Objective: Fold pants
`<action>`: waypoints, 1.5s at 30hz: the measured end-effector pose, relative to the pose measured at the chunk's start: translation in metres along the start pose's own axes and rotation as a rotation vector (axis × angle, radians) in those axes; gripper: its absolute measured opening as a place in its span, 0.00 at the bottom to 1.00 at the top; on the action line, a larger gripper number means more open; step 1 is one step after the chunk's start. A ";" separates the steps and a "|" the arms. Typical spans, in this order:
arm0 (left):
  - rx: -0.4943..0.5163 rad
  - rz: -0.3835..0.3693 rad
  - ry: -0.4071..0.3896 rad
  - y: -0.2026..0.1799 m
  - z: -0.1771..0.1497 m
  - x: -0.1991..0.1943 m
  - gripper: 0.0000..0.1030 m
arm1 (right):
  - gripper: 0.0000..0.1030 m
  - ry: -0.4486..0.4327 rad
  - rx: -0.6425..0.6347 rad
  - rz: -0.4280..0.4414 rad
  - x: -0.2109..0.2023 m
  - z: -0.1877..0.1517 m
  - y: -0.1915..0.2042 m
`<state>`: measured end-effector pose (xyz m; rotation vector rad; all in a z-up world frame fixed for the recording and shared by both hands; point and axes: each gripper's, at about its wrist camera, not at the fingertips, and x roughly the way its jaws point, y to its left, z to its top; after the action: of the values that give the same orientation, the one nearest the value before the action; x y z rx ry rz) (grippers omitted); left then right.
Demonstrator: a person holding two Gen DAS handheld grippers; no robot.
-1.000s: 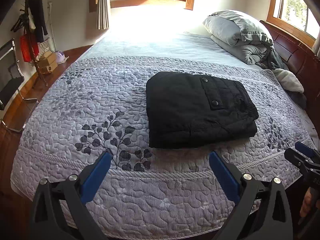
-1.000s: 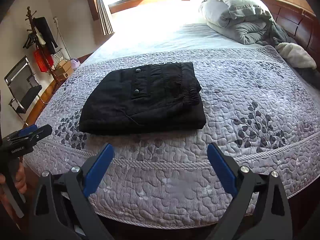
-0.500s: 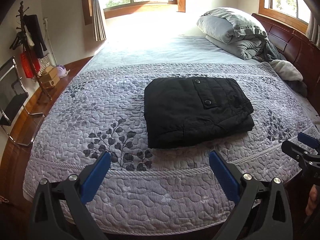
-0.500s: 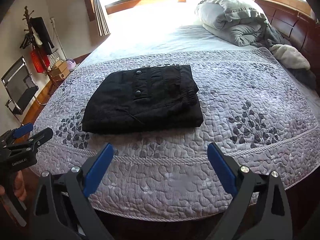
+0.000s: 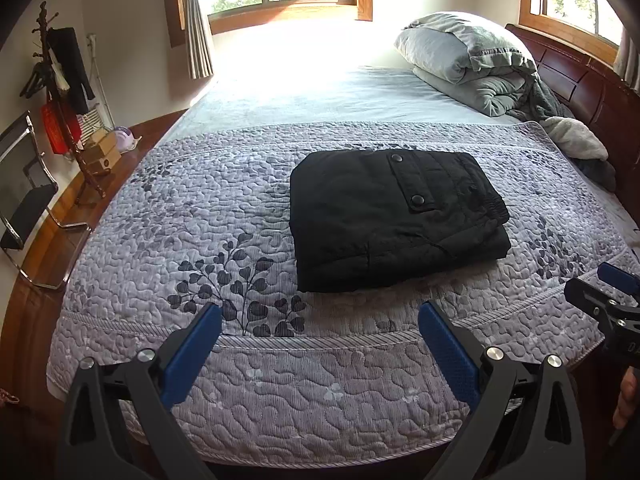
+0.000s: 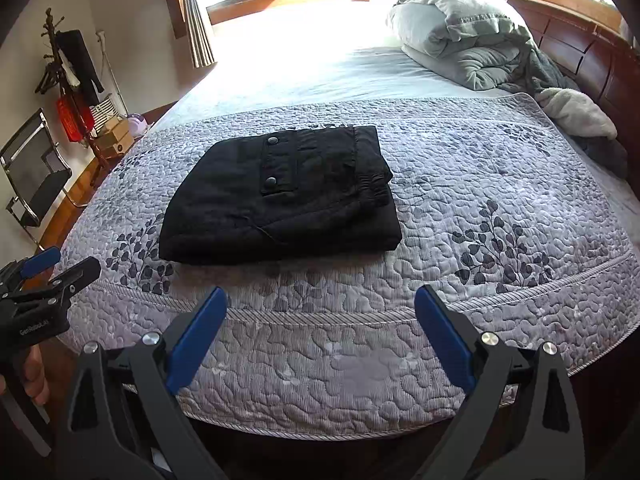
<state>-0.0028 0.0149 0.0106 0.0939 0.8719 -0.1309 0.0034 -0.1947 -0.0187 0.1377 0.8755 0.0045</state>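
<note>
the black folded pants point(image 5: 396, 216) are lying neat; the left gripper point(image 5: 320, 336) and the right gripper point(image 6: 320, 316) are hanging near with jaws wide apart, best leaving them alone.

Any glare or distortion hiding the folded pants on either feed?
Left wrist view: pants sharp and evenly lit; window glare whites out the far sheet. Right wrist view: same blowout, pants clear; fisheye bends the quilt edges.

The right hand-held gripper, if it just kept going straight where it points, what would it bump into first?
Probably the grey quilted bedspread near the bed's front edge, as the open right hand-held gripper points slightly down at it. The folded black pants lie further on; depth is hard to judge.
</note>
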 end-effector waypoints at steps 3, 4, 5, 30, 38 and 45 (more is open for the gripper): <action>0.001 0.002 0.001 -0.001 0.000 0.000 0.96 | 0.92 0.001 -0.004 -0.001 0.001 0.000 0.000; 0.002 0.002 0.000 -0.001 0.000 0.001 0.96 | 0.92 0.001 -0.005 0.001 0.001 0.000 0.000; 0.001 0.002 0.001 -0.001 0.000 0.000 0.96 | 0.92 0.000 -0.005 0.002 0.001 0.001 0.000; 0.013 0.001 0.017 -0.004 -0.002 0.007 0.96 | 0.92 0.003 -0.007 -0.001 0.003 0.002 -0.002; 0.014 0.002 0.017 -0.005 -0.002 0.008 0.96 | 0.92 0.007 -0.009 0.000 0.006 0.001 -0.005; 0.016 0.002 0.019 -0.005 -0.001 0.009 0.96 | 0.92 0.010 -0.008 -0.001 0.007 0.001 -0.005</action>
<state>0.0012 0.0098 0.0030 0.1108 0.8895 -0.1355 0.0084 -0.1997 -0.0243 0.1298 0.8853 0.0083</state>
